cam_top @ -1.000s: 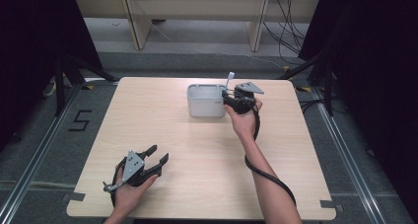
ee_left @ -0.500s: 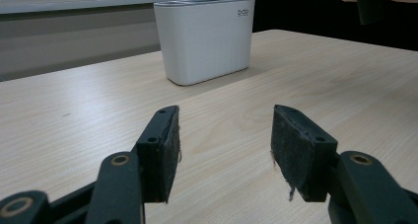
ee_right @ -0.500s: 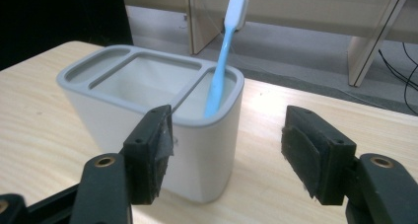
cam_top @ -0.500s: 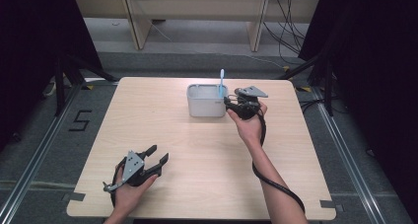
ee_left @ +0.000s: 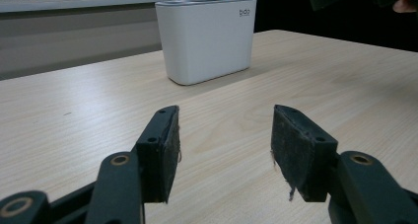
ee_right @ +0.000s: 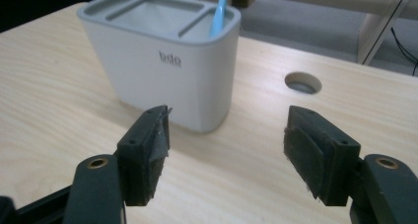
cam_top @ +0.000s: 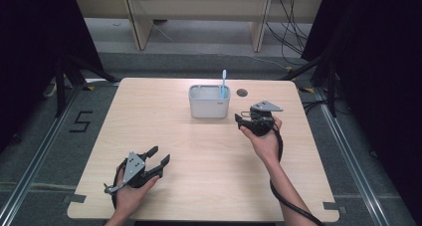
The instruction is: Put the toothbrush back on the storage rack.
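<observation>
Pale wooden bench [cam_top: 199, 151], dark curtains either side. Blue toothbrush [cam_top: 223, 84] stood near-upright in the right-end compartment of the white holder [cam_top: 209, 106], long axis vertical, head up. Right gripper [cam_top: 243, 120] sat just right of the holder, jaws pointing at it, having just been opening, now wide apart with nothing between them. Left gripper [cam_top: 158, 161] was well apart at the near-left, jaws apart and empty. Right hand was clearly nearer.
</observation>
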A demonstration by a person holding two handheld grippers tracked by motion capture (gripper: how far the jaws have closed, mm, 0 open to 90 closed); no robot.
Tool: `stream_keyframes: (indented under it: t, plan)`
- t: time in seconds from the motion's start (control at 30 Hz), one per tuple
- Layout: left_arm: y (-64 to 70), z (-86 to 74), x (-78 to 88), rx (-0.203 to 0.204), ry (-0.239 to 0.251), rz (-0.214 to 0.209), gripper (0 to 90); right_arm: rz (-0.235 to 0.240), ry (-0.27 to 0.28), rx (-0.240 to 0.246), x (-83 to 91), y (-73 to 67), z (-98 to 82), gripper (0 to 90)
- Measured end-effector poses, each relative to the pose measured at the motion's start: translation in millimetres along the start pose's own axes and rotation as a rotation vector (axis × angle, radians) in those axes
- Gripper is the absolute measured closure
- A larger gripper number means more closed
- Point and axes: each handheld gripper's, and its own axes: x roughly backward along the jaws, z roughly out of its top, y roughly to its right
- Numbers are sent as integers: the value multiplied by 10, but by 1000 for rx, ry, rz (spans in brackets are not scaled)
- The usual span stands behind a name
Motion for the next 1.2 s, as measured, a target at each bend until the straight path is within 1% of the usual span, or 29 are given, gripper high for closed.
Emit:
stream_keyframes:
  t: [0.1, 0.13, 0.17, 0.23, 0.27, 0.3, 0.33, 0.37, 0.4, 0.43, 0.5, 0.53, 0.57, 0.6, 0.63, 0.67, 0.7, 0.73, 0.77, 0.8, 0.83, 0.87, 0.9, 0.97, 1.0, 1.03, 1.1, 1.13, 1.2]
  plan:
    - [1, 1, -2, 2, -1, 1, 440, -6, -27, 9, 60, 18, -60, 339]
    - [-1, 1, -1, 4, -1, 2, 440, 1, -31, -7, 102, 23, -135, 337]
    - [-1, 1, -1, 4, -1, 2, 440, 4, -43, -7, 131, 32, -163, 337]
    - [1, 1, -2, 4, -2, 2, 440, -5, -49, 12, 181, 58, -228, 336]
    - [2, 1, -2, 4, -3, 3, 440, 9, -56, 13, 197, 68, -258, 335]
    - [2, 1, -2, 3, -4, 4, 440, -4, -56, -10, 223, 56, -297, 335]
    - [2, 1, -3, 3, -4, 4, 440, 6, -54, -16, 238, 63, -333, 335]
    - [3, 2, -3, 4, -5, 5, 441, 2, -58, 23, 259, 96, -361, 334]
    - [2, 1, -3, 4, -4, 5, 440, -1, -58, -20, 279, 72, -405, 334]
    - [2, 1, -3, 5, -4, 5, 440, -2, -60, 0, 306, 92, -435, 334]
    - [0, 2, -4, 8, -5, 5, 440, 7, -58, -40, 349, 77, -508, 334]
    - [-3, 1, -4, 8, -4, 3, 441, 2, -52, -21, 369, 93, -540, 334]
    - [-6, 1, -3, 7, -4, 2, 440, 17, -54, -17, 391, 101, -574, 334]
    - [-7, 1, -2, 8, -3, 2, 440, 9, -47, -33, 410, 75, -614, 334]
    - [-8, 1, -2, 8, -3, 1, 440, 24, -49, -16, 432, 85, -646, 334]
    - [-8, 1, -2, 9, -3, 1, 440, 23, -47, -41, 462, 59, -680, 334]
    - [-8, 2, -3, 8, -4, 1, 440, 4, -31, -1, 488, 74, -708, 334]
    - [-7, 2, -3, 8, -5, 1, 440, 20, -27, -45, 511, 36, -748, 335]
    - [-6, 2, -4, 8, -5, 1, 440, 21, -18, -9, 529, 51, -775, 335]
    - [-5, 2, -4, 8, -6, 2, 440, 27, -18, -52, 550, 14, -813, 335]
    - [-6, 2, -5, 8, -7, 1, 440, 18, -7, -34, 555, 16, -846, 335]
    - [-7, 2, -5, 8, -7, 1, 440, 19, -14, -33, 579, -4, -872, 335]
    - [-9, 2, -6, 9, -7, 1, 440, 23, -6, -7, 597, -2, -893, 335]
    - [-10, 2, -7, 13, -6, 1, 441, 26, -8, -2, 615, -22, -939, 335]
    - [-11, 2, -6, 13, -7, 1, 440, 28, 7, -7, 611, -32, -964, 335]
    - [-11, 2, -6, 13, -6, 1, 440, 36, 1, -18, 622, -45, -979, 335]
    - [-11, 2, -8, 13, -7, 0, 440, 31, 1, -22, 618, -58, -997, 335]
    - [-11, 2, -9, 13, -7, -1, 440, 46, 1, -26, 615, -56, -999, 335]
    - [-12, 2, -8, 13, -9, -1, 440, 45, 9, -21, 610, -63, -993, 335]
